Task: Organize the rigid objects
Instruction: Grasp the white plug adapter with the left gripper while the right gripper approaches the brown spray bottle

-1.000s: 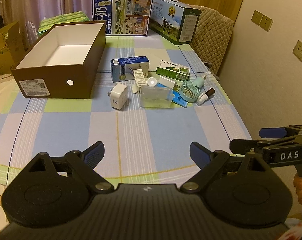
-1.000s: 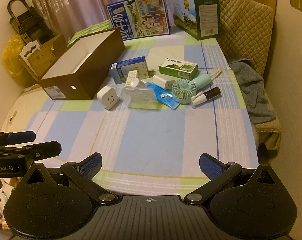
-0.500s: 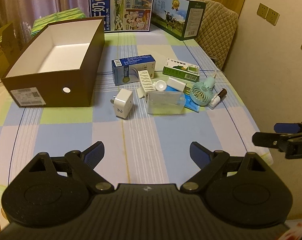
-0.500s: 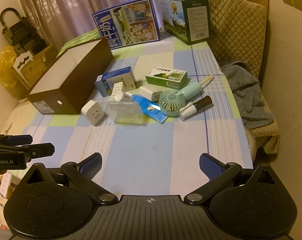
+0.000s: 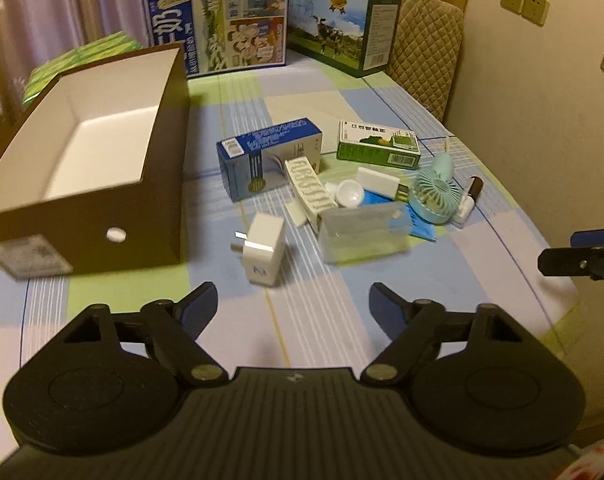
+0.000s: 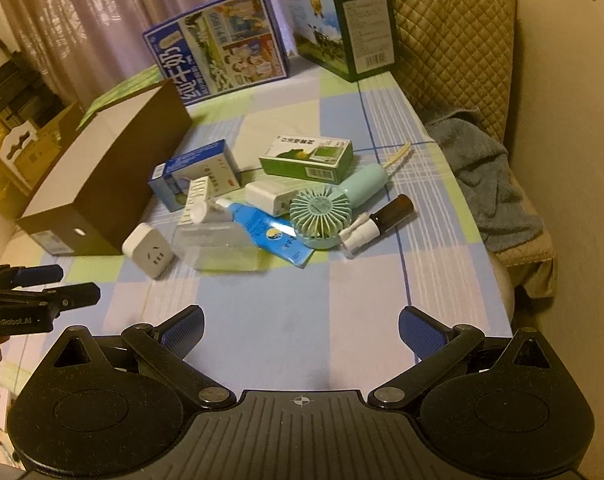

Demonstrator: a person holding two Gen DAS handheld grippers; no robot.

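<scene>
- Approach phase: we read this as the run-in to the first pick, nothing lifted yet, and the brown box [image 5: 102, 184] looks empty inside as far as its white floor shows.
- Left gripper [image 5: 292, 302]: jaws are closing from wide, nothing between them; bare tablecloth [image 5: 222, 280] under the tips.
- Right gripper [image 6: 301, 326]: jaws wide, empty, over bare cloth short of the pile.
- Task items sit in one cluster mid-table, just right of the brown box, well ahead of both grippers.
- White plug adapter [image 5: 263, 249] is the nearest item to our left gripper, lying apart from the pile between it and the box wall; we judge it the likely first target.
- Next move calls for: carry the left tips on to the adapter, straddle its flat sides, close, then lift over the near box wall.
- Risk, our guess: the clear plastic case [image 5: 362, 232] touches its neighbours, so a pick there may drag them.
- Count, small items:
  - 1 white plug adapter
  - 1 clear plastic case
  - 1 blue carton [image 5: 270, 158]
  - 1 green carton [image 5: 378, 144]
  - 1 white charger block [image 5: 380, 182]
  - 1 mint handheld fan [image 6: 322, 216]
  - 1 brown spray bottle [image 6: 382, 218]
  - 1 blue tube [image 6: 270, 234]
  - 1 white ribbed strip [image 5: 310, 194]
- 2 large milk cartons at the far edge, 1 blue-fronted [image 5: 218, 20], 1 green [image 5: 342, 20]; not part of the pile.
</scene>
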